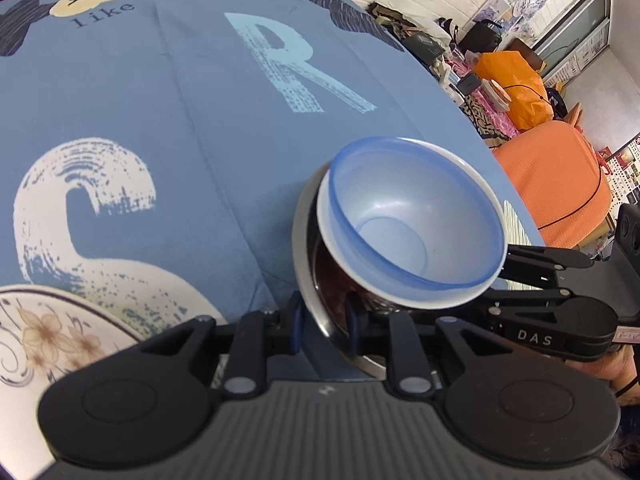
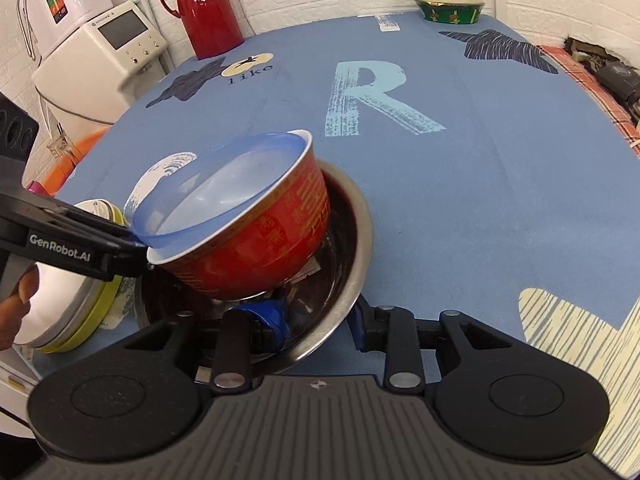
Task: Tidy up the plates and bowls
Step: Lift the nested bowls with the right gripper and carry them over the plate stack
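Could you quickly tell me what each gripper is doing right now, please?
Left gripper: shut on the rim of the steel bowl.
Right gripper: shut on the same steel bowl's rim, opposite side.

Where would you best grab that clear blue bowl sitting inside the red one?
Probably by its rim, from above. The blue bowl nests deep in the red bowl, hiding its walls; only the thin lip sticks out. The far edge is freest, since a gripper crowds the near-left rim.
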Tool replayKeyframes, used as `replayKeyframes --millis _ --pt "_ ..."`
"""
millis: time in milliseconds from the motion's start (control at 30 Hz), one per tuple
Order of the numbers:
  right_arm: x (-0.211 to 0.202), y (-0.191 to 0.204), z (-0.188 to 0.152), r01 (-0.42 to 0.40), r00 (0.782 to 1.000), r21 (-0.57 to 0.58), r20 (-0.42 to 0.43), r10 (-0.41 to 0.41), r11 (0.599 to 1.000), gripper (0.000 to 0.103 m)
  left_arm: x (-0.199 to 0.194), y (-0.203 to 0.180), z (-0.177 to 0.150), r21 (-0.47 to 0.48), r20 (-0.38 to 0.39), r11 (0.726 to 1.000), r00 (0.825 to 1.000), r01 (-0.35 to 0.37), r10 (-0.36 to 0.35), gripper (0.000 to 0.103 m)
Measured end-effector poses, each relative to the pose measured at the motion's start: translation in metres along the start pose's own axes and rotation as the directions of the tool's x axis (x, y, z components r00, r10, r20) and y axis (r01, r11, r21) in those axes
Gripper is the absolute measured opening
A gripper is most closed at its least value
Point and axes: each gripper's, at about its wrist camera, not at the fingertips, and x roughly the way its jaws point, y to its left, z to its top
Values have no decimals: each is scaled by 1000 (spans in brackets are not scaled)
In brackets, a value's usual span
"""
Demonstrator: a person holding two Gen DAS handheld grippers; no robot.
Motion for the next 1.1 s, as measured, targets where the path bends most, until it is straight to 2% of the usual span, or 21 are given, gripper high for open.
replayKeyframes --millis 100,233,467,600,767,933,1100 --pt "1 2 -1 1 1000 -30 6 -1 1000 15 0 -6 0 31 10 999 1000 -28 27 21" --pt "2 4 -3 -25 999 -47 20 26 999 16 -1 -7 2 37 6 999 1000 -31 30 9" --pt "6 3 2 -60 998 -3 31 60 998 17 -7 -7 5 47 24 996 997 -70 68 10" --pt "8 11 5 -66 996 -24 57 67 998 19 -16 -10 6 78 60 991 992 -112 108 10" --pt "10 21 13 -78 993 -47 82 81 996 20 -31 -4 9 71 92 988 987 -140 133 10" --pt "1 45 29 -92 990 -101 99 102 991 20 -65 -1 6 46 143 985 977 -166 158 10" --pt "-6 90 41 -155 979 -194 101 177 969 21 -120 11 -16 -7 195 973 954 -231 228 10"
